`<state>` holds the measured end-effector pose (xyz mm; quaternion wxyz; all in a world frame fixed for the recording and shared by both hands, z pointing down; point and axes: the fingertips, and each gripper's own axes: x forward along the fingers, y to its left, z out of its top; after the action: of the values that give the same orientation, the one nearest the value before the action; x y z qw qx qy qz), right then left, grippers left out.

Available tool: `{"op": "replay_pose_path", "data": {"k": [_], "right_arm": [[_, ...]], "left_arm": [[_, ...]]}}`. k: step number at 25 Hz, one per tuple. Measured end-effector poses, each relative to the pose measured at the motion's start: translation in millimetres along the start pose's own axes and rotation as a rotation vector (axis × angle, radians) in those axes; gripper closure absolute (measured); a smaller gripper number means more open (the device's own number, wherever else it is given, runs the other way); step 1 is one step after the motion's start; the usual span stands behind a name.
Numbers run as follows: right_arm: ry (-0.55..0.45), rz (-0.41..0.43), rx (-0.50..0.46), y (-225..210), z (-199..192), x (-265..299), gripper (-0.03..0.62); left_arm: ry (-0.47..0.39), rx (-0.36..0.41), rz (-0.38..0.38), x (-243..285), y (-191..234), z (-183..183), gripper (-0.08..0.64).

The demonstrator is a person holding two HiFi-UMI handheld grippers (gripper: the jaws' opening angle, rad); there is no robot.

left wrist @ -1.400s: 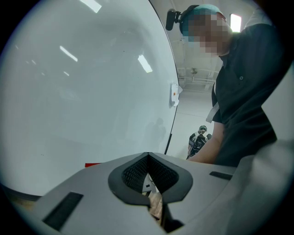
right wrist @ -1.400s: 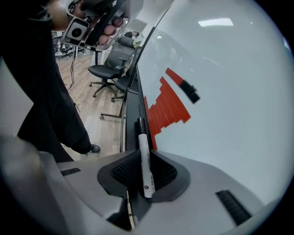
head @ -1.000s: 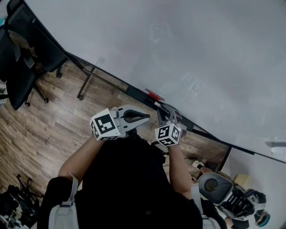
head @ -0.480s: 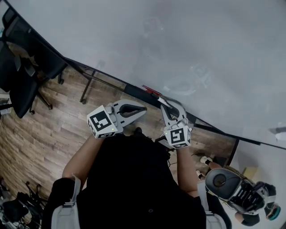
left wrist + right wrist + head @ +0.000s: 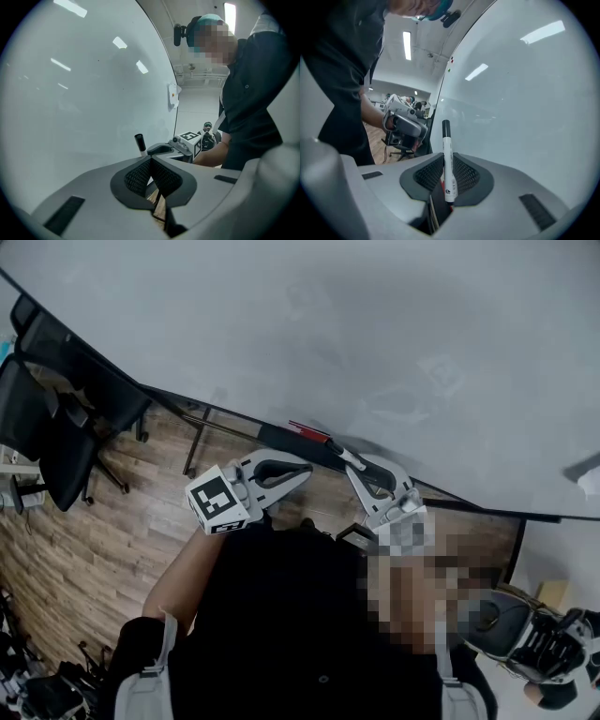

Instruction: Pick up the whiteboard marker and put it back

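Observation:
The whiteboard marker is white with a black cap and points up along the whiteboard. My right gripper is shut on its lower barrel. From the head view, the right gripper holds the marker just above the dark ledge at the board's bottom edge, near a red item. My left gripper hovers to its left, jaws shut with nothing between them. In the left gripper view, the left gripper faces the marker's cap.
The whiteboard fills the upper part of the head view. Black office chairs stand on the wooden floor at the left. The board's stand legs reach the floor below the ledge.
My right gripper has carried the marker up and to the right, closer to the board's ledge. The left gripper has stayed almost in place, shut.

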<state>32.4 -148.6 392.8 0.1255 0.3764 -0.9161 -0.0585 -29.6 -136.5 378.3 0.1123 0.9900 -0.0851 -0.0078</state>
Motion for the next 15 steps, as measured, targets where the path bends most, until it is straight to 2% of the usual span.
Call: {"op": "replay_pose_path", "data": {"k": [3,6,15], "right_arm": [[-0.068,0.018,0.111,-7,14,-22,0.522],[-0.133,0.07,0.141,-14,16,-46,0.522],[-0.451,0.188,0.426,-37,43,-126,0.522]], "left_arm": [[-0.001,0.009,0.004,8,-8,8,0.548],[-0.005,0.022,0.006,16,-19,15,0.548],[-0.014,0.068,0.01,47,-62,25,0.548]]}}
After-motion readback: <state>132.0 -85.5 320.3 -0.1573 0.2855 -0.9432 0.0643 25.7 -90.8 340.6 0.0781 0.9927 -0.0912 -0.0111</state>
